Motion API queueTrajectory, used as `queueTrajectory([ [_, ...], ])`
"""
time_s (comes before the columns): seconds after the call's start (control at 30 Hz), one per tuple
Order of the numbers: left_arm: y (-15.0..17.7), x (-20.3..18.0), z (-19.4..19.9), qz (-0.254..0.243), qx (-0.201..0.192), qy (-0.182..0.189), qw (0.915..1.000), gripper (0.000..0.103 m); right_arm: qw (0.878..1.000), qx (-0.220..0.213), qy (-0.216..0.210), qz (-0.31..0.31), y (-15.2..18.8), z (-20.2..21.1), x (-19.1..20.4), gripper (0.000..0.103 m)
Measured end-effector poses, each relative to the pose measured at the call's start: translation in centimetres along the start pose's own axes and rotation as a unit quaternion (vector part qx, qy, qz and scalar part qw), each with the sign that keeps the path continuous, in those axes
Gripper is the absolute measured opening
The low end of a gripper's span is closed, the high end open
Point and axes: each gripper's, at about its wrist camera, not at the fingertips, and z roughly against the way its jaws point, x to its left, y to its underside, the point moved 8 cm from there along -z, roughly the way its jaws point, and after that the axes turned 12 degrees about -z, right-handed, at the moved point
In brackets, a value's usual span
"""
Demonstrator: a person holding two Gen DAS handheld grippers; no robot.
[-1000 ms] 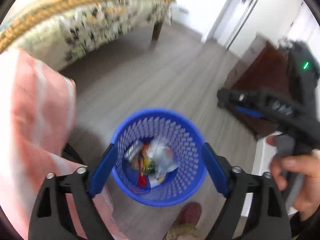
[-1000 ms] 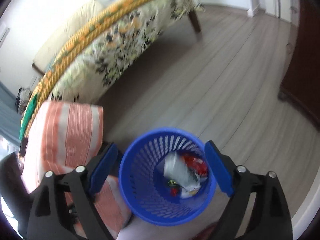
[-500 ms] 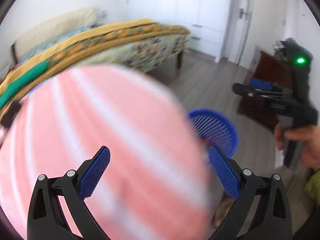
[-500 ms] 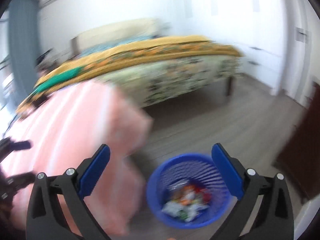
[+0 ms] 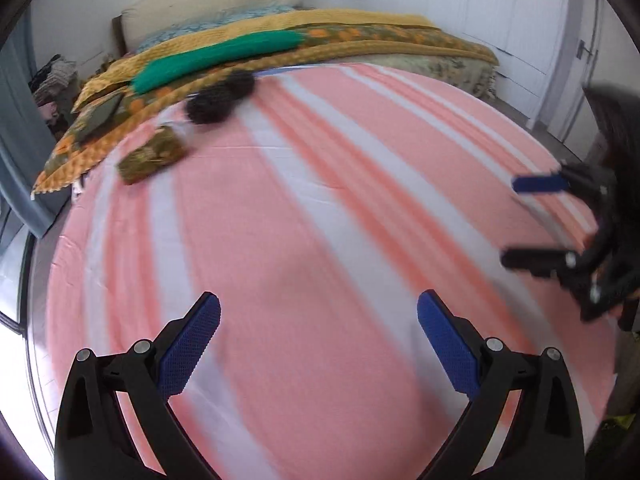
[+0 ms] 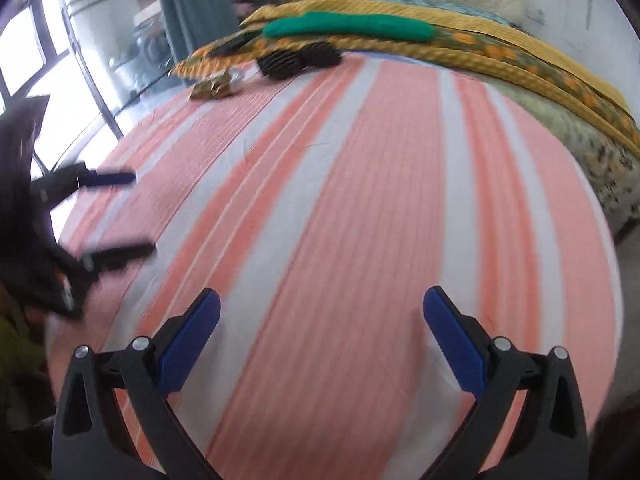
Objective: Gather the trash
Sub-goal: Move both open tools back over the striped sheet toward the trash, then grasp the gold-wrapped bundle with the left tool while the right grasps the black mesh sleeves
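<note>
Wrapper (image 5: 151, 155) ahead, olive and crinkly, lying on the striped sheet (image 5: 320, 240) just beside two dark clumps (image 5: 218, 98). My left hand-held gripper (image 5: 319, 340) and right hand-held gripper (image 6: 321, 338) gape wide, empty. Looks light and slippery; I'd pinch its middle.

We count two grippers — left (image 5: 319, 344), right (image 6: 321, 344) — one striped cloth (image 5: 320, 220), two dark pieces (image 5: 218, 98), one olive packet (image 5: 152, 156), one green roll (image 5: 216, 60).
</note>
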Motion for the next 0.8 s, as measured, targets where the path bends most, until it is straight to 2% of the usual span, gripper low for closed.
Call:
queueTrajectory([
  [0.07, -0.2, 4.4, -0.7, 0.01, -0.001, -0.019, 0.9998, 0.098, 0.999, -0.01, 0.022, 0.022, 0.0, -1.0, 0.6, 0.098],
  [0.2, -1.9, 11.9, -2.1, -0.002, -0.003, -0.053, 0.9986, 0.098, 1.0, -0.009, 0.014, 0.013, -0.2, -1.4, 0.5, 0.098],
  [0.3, -3.6, 15.1, -4.5, -0.031, 0.018, -0.066, 0.9972, 0.098, 1.0, -0.01, 0.022, 0.018, -0.1, -1.2, 0.9, 0.098],
  [0.37, -4.8, 16.3, -6.0, -0.05, 0.025, -0.069, 0.996, 0.098, 1.0, -0.01, 0.021, 0.017, 0.0, -0.9, 0.8, 0.098],
  [0.53, -6.5, 16.7, -8.6, -0.104, 0.03, -0.041, 0.9933, 0.098, 1.0, -0.011, 0.021, 0.017, 0.1, -0.8, 0.9, 0.098],
  [0.67, -7.2, 16.3, -9.1, -0.108, 0.018, -0.011, 0.9939, 0.097, 1.0, -0.011, 0.021, 0.017, 0.1, -0.8, 0.8, 0.098],
  [0.73, -7.2, 15.6, -9.0, -0.112, 0.013, 0.015, 0.9935, 0.086, 1.0, -0.011, 0.021, 0.017, 0.0, -0.9, 0.8, 0.098],
  [0.8, -6.8, 14.9, -8.9, -0.104, 0.017, 0.045, 0.9934, 0.06, 1.0, -0.011, 0.021, 0.018, 0.0, -0.8, 0.8, 0.098],
])
